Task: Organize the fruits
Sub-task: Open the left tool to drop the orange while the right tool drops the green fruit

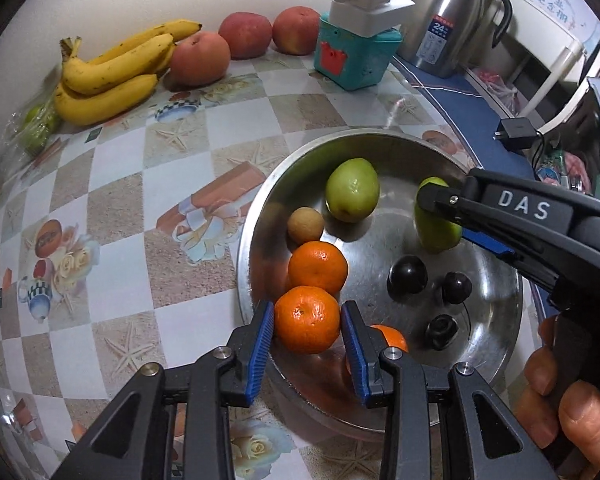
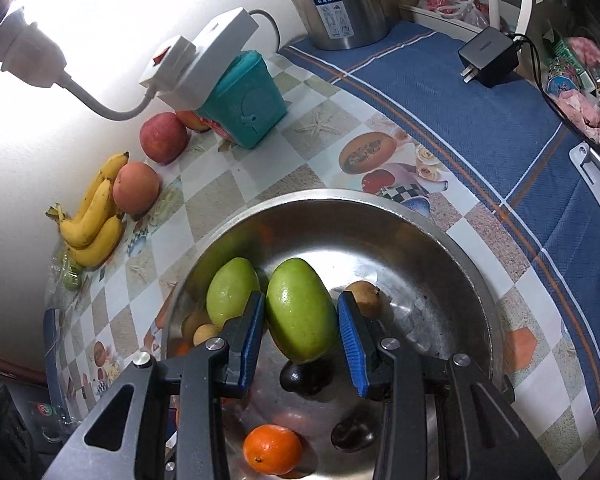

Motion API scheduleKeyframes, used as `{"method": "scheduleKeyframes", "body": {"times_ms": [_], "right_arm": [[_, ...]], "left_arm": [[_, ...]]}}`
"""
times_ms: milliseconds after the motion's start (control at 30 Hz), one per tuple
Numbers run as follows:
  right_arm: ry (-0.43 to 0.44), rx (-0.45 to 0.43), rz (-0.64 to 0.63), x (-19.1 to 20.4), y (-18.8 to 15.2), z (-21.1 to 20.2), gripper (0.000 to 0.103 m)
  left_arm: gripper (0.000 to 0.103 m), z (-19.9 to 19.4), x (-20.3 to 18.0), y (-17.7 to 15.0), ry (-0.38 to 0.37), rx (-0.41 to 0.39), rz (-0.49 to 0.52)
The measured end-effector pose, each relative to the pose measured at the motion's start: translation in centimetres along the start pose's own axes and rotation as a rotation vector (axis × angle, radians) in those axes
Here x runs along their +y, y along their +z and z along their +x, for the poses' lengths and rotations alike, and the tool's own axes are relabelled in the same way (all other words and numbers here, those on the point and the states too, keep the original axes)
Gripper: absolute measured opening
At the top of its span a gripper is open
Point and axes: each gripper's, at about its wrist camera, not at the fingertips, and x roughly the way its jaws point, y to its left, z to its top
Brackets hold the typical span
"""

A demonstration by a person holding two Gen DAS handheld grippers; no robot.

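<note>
Both in the steel bowl point(image 1: 260, 216) now: left gripper point(image 1: 307, 328) clamped on a soft-skinned, squashable mandarin point(image 1: 307, 319), right gripper point(image 2: 301, 320) bracketing a firm, waxy, slippery green mango point(image 2: 300, 310) mid-belly, contact uncertain.

Left tongs point(image 1: 308, 330) closed around a mandarin point(image 1: 307, 319) at the near rim of the steel bowl point(image 1: 496, 292). Right tongs point(image 1: 440, 204) gripping a green fruit point(image 1: 434, 232) on the far side. Second mandarin point(image 1: 318, 267), small tan fruit point(image 1: 305, 224), green mango point(image 1: 352, 190), dark plums point(image 1: 407, 278) inside. Bananas point(image 1: 112, 72) and apples point(image 1: 199, 59) far back on the table point(image 1: 140, 200).
</note>
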Motion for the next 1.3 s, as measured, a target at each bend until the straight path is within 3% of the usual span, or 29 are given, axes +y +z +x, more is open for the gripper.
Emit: {"method": "scheduleKeyframes", "body": {"times_ms": [300,567,833,1067,1200,1267,1300], "right_arm": [[-0.004,0.025,-0.004,0.1,-0.2,0.8,0.040],[-0.017,0.020,-0.011,0.2,-0.1,0.6,0.040],[-0.020,0.017,-0.023,0.4,-0.1,-0.1,0.048],[-0.036,0.013,-0.092,2.1,-0.7,-0.7,0.056],[-0.058,0.022,-0.145,3.1,-1.6,-0.6,0.057],[-0.059,0.026,-0.173,3.6,-2.1,-0.7,0.060],[-0.065,0.024,-0.185,3.8,-2.3,-0.7,0.063]], "left_arm": [[0.040,0.3,-0.2,-0.2,0.000,0.016,0.010],[0.063,-0.4,-0.7,-0.3,-0.023,0.008,0.009],[0.065,-1.5,0.3,-0.7,-0.007,-0.007,-0.027],[0.065,-1.9,3.8,-0.7,0.011,0.010,-0.152],[0.065,-2.2,7.3,-0.7,0.071,-0.007,-0.275],[0.069,-2.2,8.8,-0.9,0.111,-0.009,-0.322],[0.077,-2.3,9.6,-1.1,0.133,-0.012,-0.344]]}}
